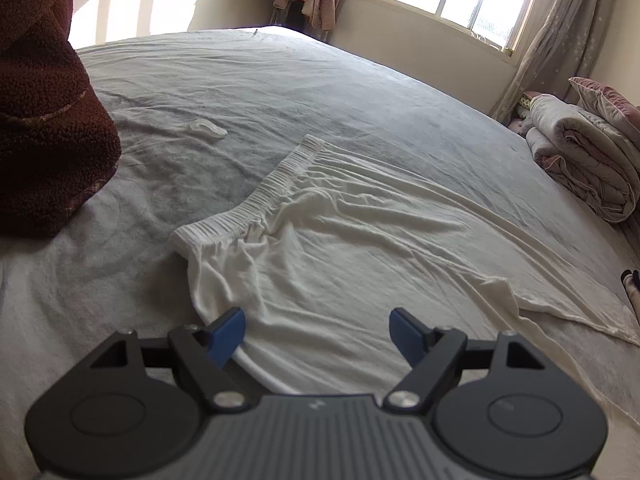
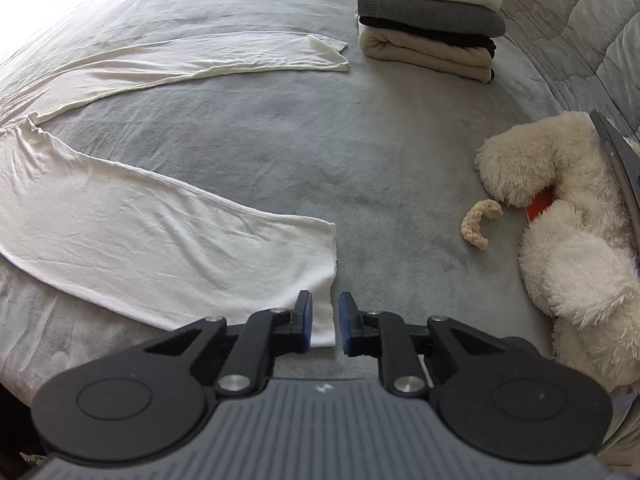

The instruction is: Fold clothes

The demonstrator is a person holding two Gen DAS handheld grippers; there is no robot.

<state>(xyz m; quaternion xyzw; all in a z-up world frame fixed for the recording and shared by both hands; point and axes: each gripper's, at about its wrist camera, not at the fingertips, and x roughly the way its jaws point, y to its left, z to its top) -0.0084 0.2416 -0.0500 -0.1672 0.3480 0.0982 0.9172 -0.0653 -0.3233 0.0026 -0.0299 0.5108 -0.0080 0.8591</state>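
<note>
White trousers (image 1: 340,240) lie spread flat on the grey bed sheet (image 1: 280,92), with the ribbed waistband (image 1: 256,196) towards the left. My left gripper (image 1: 318,330) hovers open over the trousers' near edge just below the waist, with nothing between its blue pads. In the right wrist view the two legs run apart: the near leg (image 2: 140,240) and the far leg (image 2: 200,60). My right gripper (image 2: 325,320) stands over the near leg's hem corner. Its jaws are a little apart, and the cloth lies slack between them, not pinched.
A stack of folded clothes (image 2: 432,20) sits at the far side. A fluffy white plush (image 2: 568,220) and a small beige curl (image 2: 478,222) lie to the right. A dark red fleece (image 1: 44,120) hangs at the left, and a folded quilt (image 1: 588,160) lies by the window.
</note>
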